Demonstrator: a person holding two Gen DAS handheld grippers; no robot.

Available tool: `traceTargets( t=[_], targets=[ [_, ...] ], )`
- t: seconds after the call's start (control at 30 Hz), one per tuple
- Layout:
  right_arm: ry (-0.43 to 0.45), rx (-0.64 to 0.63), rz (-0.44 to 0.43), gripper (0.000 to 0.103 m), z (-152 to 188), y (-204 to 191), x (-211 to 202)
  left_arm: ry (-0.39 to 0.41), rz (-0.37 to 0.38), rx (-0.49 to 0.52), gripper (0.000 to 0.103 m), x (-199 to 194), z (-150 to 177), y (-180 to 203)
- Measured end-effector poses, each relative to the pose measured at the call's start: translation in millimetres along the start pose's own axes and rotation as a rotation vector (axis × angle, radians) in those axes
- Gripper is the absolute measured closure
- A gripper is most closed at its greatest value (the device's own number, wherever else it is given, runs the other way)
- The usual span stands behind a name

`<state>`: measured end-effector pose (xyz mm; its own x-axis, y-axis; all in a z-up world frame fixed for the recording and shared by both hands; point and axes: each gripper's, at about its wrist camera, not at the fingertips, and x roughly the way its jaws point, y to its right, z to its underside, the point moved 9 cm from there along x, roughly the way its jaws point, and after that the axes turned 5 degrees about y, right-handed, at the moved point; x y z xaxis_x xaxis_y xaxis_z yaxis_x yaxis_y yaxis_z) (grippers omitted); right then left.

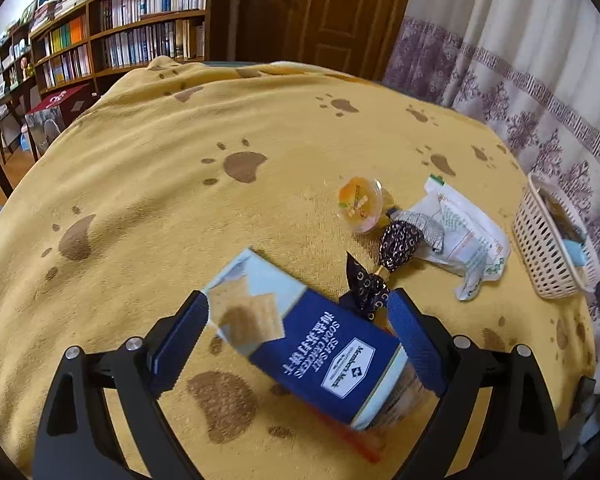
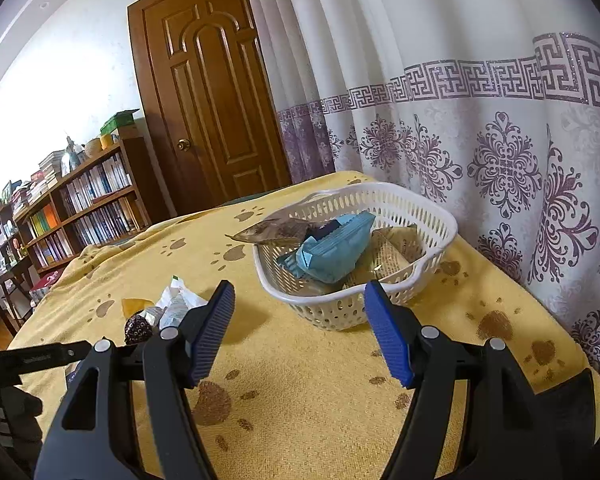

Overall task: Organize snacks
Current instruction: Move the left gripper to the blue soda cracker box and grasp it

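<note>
Snacks lie on a yellow paw-print blanket (image 1: 148, 184) covering the surface, with a curtain (image 2: 480, 128) at right and a bookshelf (image 1: 120, 36) and wooden door (image 2: 208, 92) at the far side. White perforated basket (image 2: 432, 216), far right near the curtain, holds a light-blue packet (image 2: 332, 252) leaning on a brown wrapper and tan packets; in the left wrist view the same basket (image 1: 540, 248) sits at the right edge. Blue cracker box (image 1: 324, 344), printed "Sea Salt Soda Cracker", is tilted and blurred between the left gripper (image 1: 300, 344) fingers, which press its two sides; whether it is clear of the blanket cannot be told. White pouch (image 1: 464, 232) lies left of the basket, well apart from it. Dark candy wrapper with gold crescents (image 1: 400, 244) touches the pouch's left edge, and a matching twisted piece lies just beyond the box. Orange jelly cup (image 1: 360, 204) rests on its side just far of the candy. Right gripper (image 2: 300, 328) hovers near the basket, its blue fingers (image 2: 216, 328) wide apart with nothing between them.
</note>
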<state>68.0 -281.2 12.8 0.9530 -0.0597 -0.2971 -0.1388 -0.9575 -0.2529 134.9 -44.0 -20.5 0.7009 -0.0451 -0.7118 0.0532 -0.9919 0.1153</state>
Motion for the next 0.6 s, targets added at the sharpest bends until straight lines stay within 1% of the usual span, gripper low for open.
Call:
traceTargets(
  t=[0.07,0.17,0.33,0.4,0.47,0.6],
  targets=[
    [0.0,0.003,-0.001,0.034,-0.3,0.7,-0.2,-0.004,-0.032,0.029,0.013,4.1,3.8,-2.1],
    [0.001,0.004,-0.003,0.034,-0.8,1.1,-0.5,-0.011,-0.047,0.035,0.013,4.2,10.7,-14.5],
    [0.002,0.003,-0.011,0.034,-0.9,-1.1,-1.6,-0.044,-0.095,0.023,0.012,-1.2,28.8,-55.4],
    [0.001,0.0,-0.011,0.034,-0.6,-1.9,-1.0,-0.047,-0.091,0.015,0.011,-4.9,34.7,-68.1],
    [-0.002,-0.006,-0.011,0.034,0.3,-3.5,-0.5,-0.044,-0.108,0.011,0.011,-9.1,37.7,-79.0],
    [-0.007,-0.026,-0.01,0.034,2.6,-7.2,0.7,-0.041,-0.11,0.011,0.011,-7.7,38.8,-81.1]
  ],
)
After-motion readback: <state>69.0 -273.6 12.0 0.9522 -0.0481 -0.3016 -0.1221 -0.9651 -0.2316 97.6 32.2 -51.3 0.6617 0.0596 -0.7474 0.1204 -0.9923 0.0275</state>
